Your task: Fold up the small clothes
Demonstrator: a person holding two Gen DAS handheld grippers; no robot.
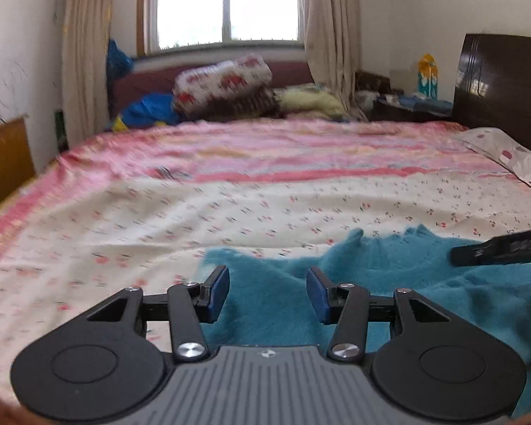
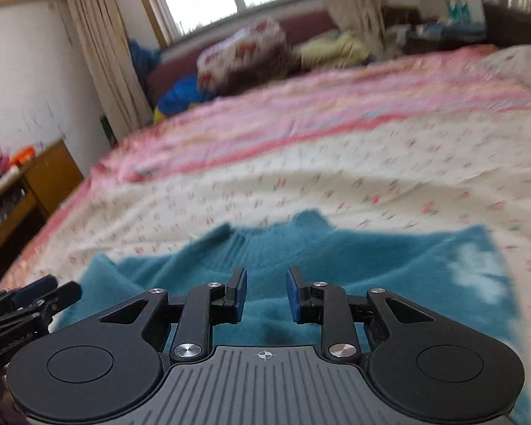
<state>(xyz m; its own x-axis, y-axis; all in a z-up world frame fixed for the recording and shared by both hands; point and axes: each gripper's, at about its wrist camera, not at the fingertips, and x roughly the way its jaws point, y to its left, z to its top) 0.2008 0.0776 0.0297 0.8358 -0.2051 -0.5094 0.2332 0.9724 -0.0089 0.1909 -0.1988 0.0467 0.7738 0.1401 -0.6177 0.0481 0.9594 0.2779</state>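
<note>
A teal sweater (image 2: 301, 248) lies flat on the bed (image 1: 230, 205); both grippers, left (image 1: 267, 292) and right (image 2: 266, 292), hover over it, fingers spread, pinching nothing.

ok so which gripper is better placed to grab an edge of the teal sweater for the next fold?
Probably left. The left gripper is open at the teal sweater's side edge, where fabric meets the bedsheet. The right gripper, also open, hangs over the sweater's middle below the collar, away from any edge.
</note>
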